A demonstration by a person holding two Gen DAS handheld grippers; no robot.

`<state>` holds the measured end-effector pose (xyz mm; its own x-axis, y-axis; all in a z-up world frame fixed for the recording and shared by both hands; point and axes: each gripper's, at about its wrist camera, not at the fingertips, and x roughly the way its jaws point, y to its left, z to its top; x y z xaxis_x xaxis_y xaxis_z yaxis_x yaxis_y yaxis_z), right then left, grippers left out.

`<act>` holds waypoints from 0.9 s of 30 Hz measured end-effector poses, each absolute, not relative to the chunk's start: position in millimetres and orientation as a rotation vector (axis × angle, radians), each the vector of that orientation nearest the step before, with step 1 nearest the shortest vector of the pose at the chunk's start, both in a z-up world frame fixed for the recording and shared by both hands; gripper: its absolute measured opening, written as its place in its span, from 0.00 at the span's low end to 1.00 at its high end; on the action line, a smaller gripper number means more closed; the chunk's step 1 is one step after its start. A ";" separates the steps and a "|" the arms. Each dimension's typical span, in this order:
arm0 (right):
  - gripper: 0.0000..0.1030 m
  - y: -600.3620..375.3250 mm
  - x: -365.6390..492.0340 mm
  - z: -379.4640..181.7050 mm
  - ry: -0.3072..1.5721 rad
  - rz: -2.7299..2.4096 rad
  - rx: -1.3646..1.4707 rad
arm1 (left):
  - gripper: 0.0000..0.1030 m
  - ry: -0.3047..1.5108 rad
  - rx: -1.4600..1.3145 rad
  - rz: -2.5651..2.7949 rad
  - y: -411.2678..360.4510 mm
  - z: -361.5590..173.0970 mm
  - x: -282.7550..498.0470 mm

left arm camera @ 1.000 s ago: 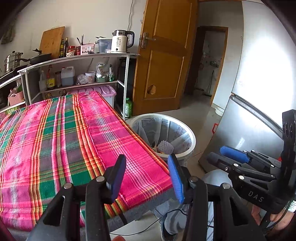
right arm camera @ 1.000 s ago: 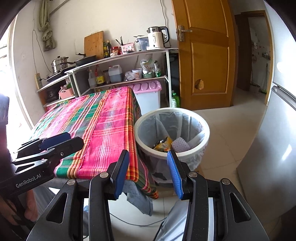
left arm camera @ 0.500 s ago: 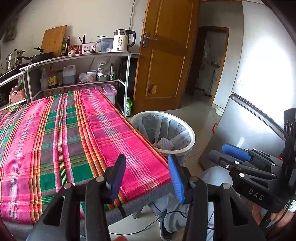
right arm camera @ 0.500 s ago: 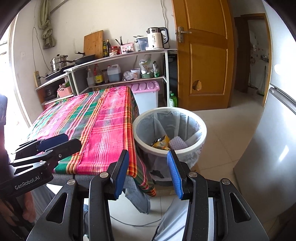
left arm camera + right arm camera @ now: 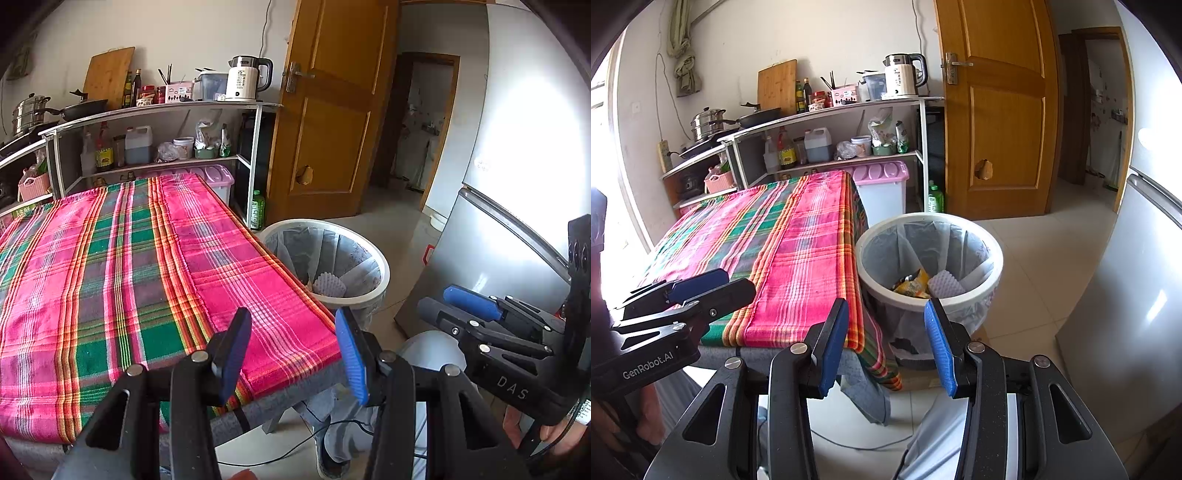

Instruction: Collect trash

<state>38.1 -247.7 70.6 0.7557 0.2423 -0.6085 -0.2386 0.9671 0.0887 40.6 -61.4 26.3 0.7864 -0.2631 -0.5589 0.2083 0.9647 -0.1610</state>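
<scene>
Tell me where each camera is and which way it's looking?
Left wrist: on the left gripper, open, looking down over the plaid tablecloth; the right gripper and trouser legs show.
Right wrist: on the right gripper, open, facing the trash bin; the left gripper and trouser legs show.
Both share tablecloth, bin, shelf, door, fridge.

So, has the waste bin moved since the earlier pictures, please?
No: the waste bin still stands beside the table edge, before the door.
</scene>
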 end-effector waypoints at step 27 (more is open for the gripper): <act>0.43 -246.3 38.5 69.7 0.675 0.263 0.002 | 0.48 0.624 -0.096 -0.247 -61.6 20.6 40.6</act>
<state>38.5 -246.3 69.7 0.7492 0.2410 -0.6170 -0.2400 0.9669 0.0863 40.6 -61.6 20.6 0.7835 -0.2568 -0.5658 0.1995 0.9663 -0.1624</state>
